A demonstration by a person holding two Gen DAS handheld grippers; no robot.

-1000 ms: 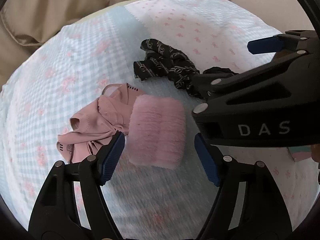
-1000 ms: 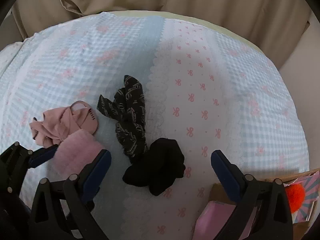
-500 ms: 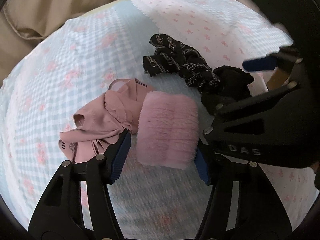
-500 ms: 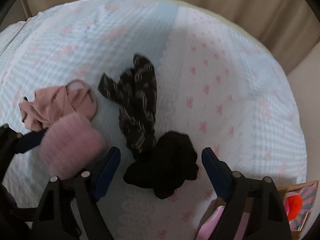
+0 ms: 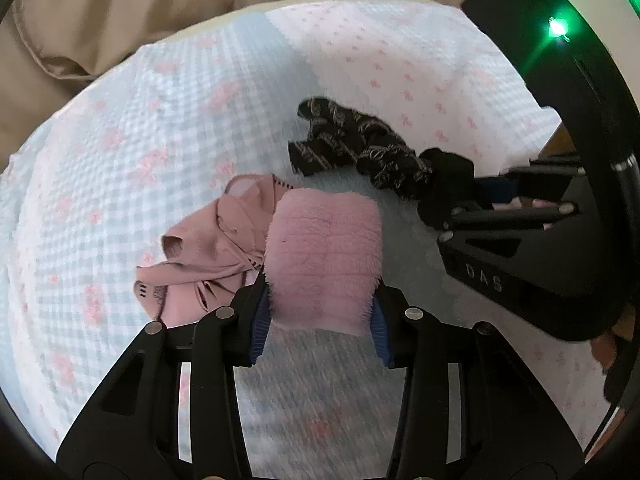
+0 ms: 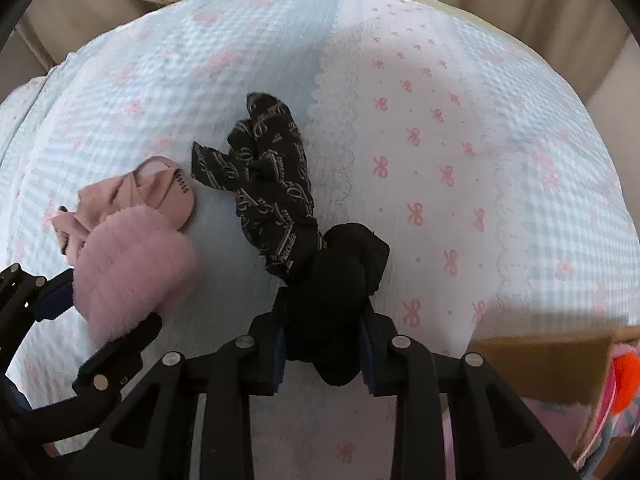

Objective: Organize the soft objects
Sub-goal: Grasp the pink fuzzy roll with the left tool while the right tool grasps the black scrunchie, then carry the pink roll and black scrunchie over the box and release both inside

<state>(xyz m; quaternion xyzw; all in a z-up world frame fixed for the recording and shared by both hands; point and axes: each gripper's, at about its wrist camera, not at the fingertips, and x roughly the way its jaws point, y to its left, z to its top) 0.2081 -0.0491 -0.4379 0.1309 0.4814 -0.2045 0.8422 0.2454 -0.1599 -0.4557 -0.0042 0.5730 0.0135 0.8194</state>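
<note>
My left gripper is shut on a fluffy pink cloth lying on the bedspread; the cloth also shows in the right wrist view. My right gripper is shut on a plain black cloth, which also shows in the left wrist view. A black patterned scarf lies against the black cloth and stretches away from it. A dusty pink garment lies crumpled just left of the fluffy cloth, touching it.
A blue and white checked bedspread with pink bows covers the surface. A beige cushion rises behind it. A cardboard box with pink and orange items stands at the right, near my right gripper.
Both grippers moved forward and closed: the left on the fluffy pink cloth, the right on the black cloth. The two grippers came closer together.
</note>
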